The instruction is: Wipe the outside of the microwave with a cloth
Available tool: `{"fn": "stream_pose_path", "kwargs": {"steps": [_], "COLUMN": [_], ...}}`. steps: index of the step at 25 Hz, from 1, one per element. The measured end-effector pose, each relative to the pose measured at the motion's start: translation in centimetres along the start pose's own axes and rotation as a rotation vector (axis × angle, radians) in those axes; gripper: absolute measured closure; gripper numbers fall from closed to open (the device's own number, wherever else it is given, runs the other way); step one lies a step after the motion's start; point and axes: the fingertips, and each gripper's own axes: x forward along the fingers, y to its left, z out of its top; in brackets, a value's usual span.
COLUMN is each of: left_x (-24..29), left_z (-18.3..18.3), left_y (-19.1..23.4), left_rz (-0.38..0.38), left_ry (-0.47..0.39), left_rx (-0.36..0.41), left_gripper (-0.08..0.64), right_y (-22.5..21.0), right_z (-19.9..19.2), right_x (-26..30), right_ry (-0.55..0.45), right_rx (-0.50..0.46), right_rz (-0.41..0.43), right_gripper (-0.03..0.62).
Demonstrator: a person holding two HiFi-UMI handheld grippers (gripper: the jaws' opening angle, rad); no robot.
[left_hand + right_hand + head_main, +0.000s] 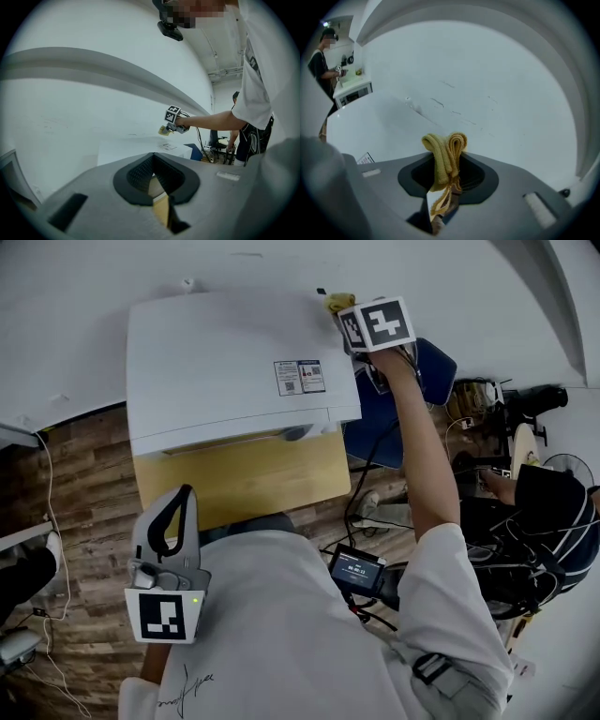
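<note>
Right gripper (446, 180) clenched on folded yellow cloth (444, 152); fold protrudes ahead of jaws, over far corner of microwave (225, 371) top. Advice: press fold flat, sweep overlapping passes toward operator. Left gripper (157, 180): jaws together, empty, well behind.

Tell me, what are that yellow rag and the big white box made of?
The rag, pinched in the right gripper, looks like soft terry or woven fabric: thick ribbed folds, matte yellow. The white box looks like painted sheet metal, possibly plastic: flat, smooth, satin top with a sticker. The pictures can't settle which.
</note>
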Motion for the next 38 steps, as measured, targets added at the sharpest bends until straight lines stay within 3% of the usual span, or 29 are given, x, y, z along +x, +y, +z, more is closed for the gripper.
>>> {"fn": "stream_pose_path", "kwargs": {"steps": [5,10,16,38], "left_x": [-0.4,-1.1,-1.8,-4.9], "left_z": [-0.6,-0.9,-0.9,-0.3], "left_y": [0.8,1.4,1.9,4.4], "left_rz": [0.025,0.040,0.053,0.099], "left_ry": [0.018,0.018,-0.005,-0.052], "left_rx": [-0.019,-0.006,-0.030,-0.070], "left_gripper": [0.568,0.568,0.568,0.568], "right_y": [0.2,1.0,2.8,10.2], "right_z": [-1.3,-1.8,-0.9,3.3], "right_x": [1.7,2.7,2.5,1.7], "right_ry": [0.075,0.110,0.095,0.050], "right_rx": [-0.130,-0.162,-0.108,-0.157], "right_rz": [-0.101,-0.131,-0.089,-0.008], "right_gripper": [0.468,0.469,0.469,0.468]}}
